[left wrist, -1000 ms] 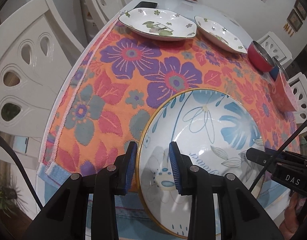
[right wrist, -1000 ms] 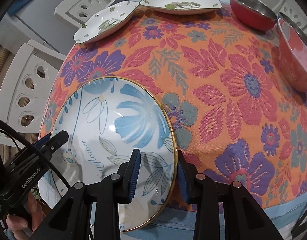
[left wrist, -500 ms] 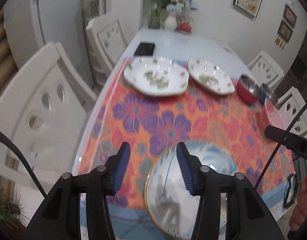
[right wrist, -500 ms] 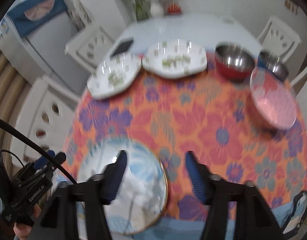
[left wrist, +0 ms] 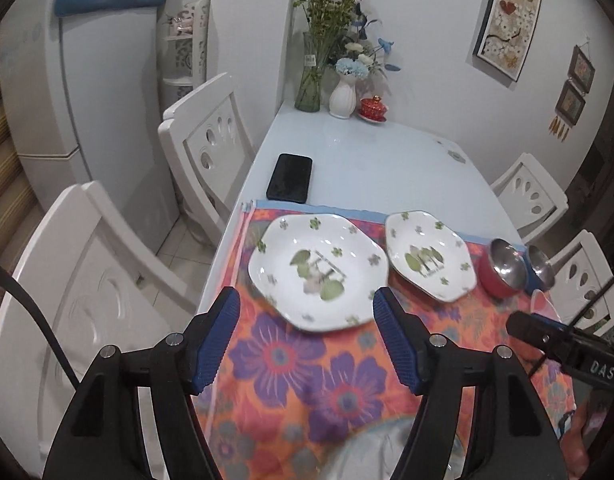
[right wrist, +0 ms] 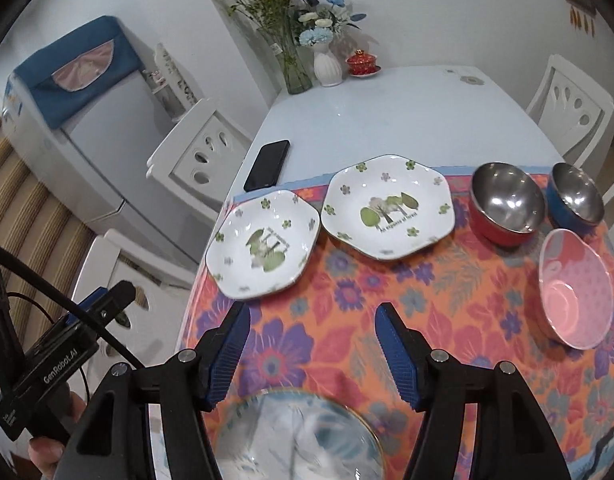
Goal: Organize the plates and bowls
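Left gripper (left wrist: 307,338): 2 black plastic fingers, each tipped with a ribbed blue pad (left wrist: 217,340) and fixed by 2 silver screws. A black cable (left wrist: 31,308) curves past its left side. Right gripper (right wrist: 313,350): the same build, black fingers, ribbed blue pads (right wrist: 397,350), 2 silver screws per finger. Seen from the right wrist view, the left gripper's black body bears white lettering "GenRobot.AI", with a blue part near its tip and thin black cables. Seen from the left wrist view, the right gripper's black body bears the letters "DAS".
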A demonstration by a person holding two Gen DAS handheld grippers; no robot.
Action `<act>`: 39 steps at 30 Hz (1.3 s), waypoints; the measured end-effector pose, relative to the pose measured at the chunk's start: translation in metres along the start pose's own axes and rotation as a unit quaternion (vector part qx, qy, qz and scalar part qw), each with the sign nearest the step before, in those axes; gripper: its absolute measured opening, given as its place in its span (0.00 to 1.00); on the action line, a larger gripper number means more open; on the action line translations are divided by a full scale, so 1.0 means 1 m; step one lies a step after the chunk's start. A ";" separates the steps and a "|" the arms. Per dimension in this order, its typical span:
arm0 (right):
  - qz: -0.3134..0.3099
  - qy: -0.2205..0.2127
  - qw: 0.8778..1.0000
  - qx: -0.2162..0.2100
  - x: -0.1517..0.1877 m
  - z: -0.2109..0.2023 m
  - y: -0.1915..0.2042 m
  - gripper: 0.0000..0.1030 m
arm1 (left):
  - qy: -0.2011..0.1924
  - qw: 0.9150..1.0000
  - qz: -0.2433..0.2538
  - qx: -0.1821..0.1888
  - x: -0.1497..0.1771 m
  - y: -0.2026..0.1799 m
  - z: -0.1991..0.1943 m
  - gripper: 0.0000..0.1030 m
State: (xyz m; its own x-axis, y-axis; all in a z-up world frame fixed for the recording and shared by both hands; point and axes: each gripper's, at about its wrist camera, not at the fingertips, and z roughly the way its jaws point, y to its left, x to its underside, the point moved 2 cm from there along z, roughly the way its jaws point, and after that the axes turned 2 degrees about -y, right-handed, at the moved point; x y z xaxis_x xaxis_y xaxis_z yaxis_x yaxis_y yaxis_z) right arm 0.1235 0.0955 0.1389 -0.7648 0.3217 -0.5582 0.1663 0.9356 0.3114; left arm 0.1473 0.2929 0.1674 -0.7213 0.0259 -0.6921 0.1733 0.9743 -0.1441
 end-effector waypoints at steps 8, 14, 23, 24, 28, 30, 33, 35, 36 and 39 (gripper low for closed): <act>0.025 0.029 0.999 0.012 -0.023 0.052 -0.002 0.61 | 0.035 0.999 0.000 0.017 -0.019 0.016 0.060 0.65; 0.028 0.051 0.998 0.016 -0.032 0.091 0.002 0.61 | 0.064 0.998 0.000 0.029 -0.024 0.027 0.105 0.65; 0.023 0.082 0.996 0.016 -0.039 0.150 0.012 0.61 | 0.099 0.994 0.013 0.037 -0.028 0.038 0.167 0.65; 0.023 0.088 0.996 0.017 -0.039 0.157 0.013 0.61 | 0.102 0.994 0.016 0.038 -0.028 0.039 0.174 0.65; 0.029 0.117 0.993 0.016 -0.031 0.187 0.013 0.60 | 0.120 0.991 0.012 0.055 -0.027 0.044 0.199 0.55; 0.030 0.128 0.991 0.016 -0.028 0.199 0.012 0.57 | 0.128 0.990 0.005 0.062 -0.027 0.047 0.209 0.53; 0.028 0.136 0.990 0.018 -0.027 0.212 0.010 0.52 | 0.130 0.989 0.008 0.072 -0.026 0.048 0.218 0.46; 0.027 0.139 0.990 0.018 -0.028 0.219 0.008 0.47 | 0.129 0.989 0.010 0.077 -0.026 0.048 0.222 0.45; 0.028 0.142 0.989 0.017 -0.028 0.222 0.007 0.46 | 0.130 0.988 0.011 0.079 -0.026 0.048 0.223 0.45; 0.025 0.146 0.989 0.012 -0.029 0.230 0.006 0.40 | 0.134 0.987 0.008 0.089 -0.026 0.051 0.230 0.42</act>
State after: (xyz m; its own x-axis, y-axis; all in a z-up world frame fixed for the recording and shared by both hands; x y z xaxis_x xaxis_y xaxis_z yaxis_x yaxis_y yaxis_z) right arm 0.2897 0.1254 -0.0194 -0.9015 0.3150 -0.2967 0.2200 0.9240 0.3127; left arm 0.3292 0.2901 0.0152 -0.8647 0.1222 -0.4871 0.2839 0.9190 -0.2734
